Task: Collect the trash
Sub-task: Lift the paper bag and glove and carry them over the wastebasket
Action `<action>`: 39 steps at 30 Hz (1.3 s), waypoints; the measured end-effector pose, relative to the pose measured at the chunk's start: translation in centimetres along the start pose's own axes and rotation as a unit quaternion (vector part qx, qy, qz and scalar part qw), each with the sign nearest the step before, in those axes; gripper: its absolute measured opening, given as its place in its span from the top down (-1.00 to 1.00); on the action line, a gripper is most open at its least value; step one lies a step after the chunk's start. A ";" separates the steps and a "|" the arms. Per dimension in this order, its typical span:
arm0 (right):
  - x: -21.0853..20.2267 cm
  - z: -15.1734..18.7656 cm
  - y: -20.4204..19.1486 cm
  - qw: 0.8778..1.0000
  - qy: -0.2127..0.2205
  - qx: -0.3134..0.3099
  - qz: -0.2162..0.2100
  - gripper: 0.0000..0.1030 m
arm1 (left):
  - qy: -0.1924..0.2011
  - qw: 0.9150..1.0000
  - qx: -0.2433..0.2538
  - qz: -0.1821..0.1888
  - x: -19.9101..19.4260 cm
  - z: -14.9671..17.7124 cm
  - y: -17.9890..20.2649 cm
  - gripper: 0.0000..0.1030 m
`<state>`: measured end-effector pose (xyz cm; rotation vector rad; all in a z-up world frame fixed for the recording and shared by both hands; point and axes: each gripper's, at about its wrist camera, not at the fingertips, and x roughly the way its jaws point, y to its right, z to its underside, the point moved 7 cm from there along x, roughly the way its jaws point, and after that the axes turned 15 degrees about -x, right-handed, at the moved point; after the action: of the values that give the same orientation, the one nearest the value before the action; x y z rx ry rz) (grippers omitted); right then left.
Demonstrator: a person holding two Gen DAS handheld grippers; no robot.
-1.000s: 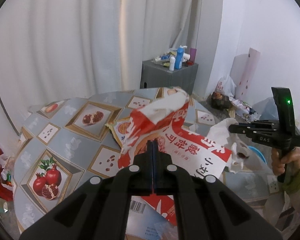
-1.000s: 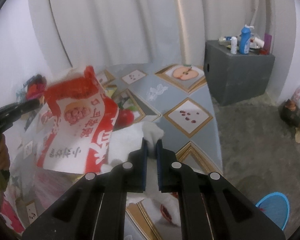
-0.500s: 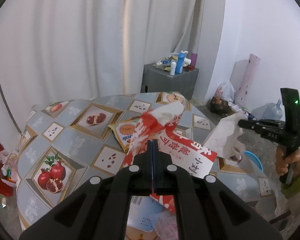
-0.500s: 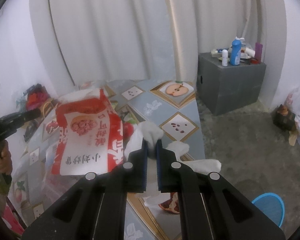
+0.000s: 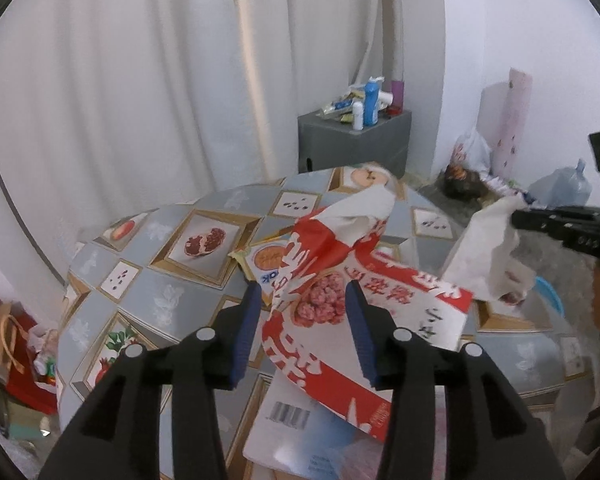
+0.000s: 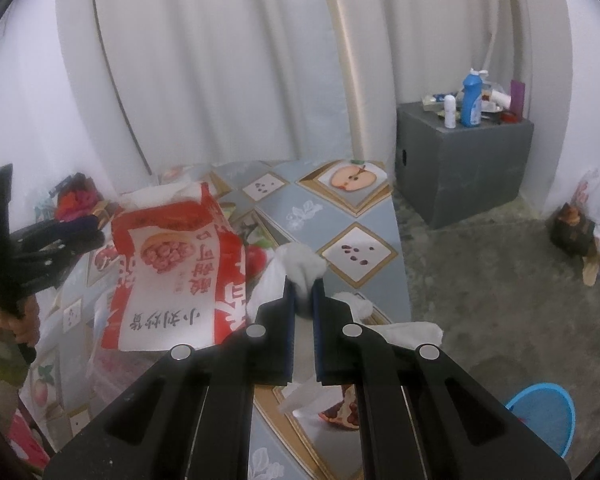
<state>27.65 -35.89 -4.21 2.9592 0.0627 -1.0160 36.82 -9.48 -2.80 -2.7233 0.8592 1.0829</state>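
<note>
A red and white snack bag (image 5: 340, 300) hangs between the spread fingers of my left gripper (image 5: 300, 312), which is open above the table; it also shows in the right wrist view (image 6: 172, 268). My right gripper (image 6: 303, 292) is shut on a crumpled white tissue (image 6: 300, 268), held above the table's right edge. The tissue also shows in the left wrist view (image 5: 484, 256). An orange packet (image 5: 266, 260) lies on the table behind the bag.
The round table (image 5: 172, 280) has a fruit-pattern cloth. A barcoded white and blue pack (image 5: 300, 428) lies below the bag. A grey cabinet (image 6: 464, 168) with bottles stands by the curtain. A blue basin (image 6: 540, 416) is on the floor.
My left gripper has opened, and the red and white bag now sits loose between its fingers. My right gripper stays shut on the tissue and has lifted a little.
</note>
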 end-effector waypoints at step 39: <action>-1.2 -0.7 -0.2 1.000 0.012 0.001 0.006 0.88 | 0.045 0.999 0.021 -0.004 -1.7 -1.5 0.7 0.76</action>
<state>27.19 -35.69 -2.91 2.9698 0.0454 -0.9803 36.39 -9.69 -0.49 -2.7560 0.8724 0.9374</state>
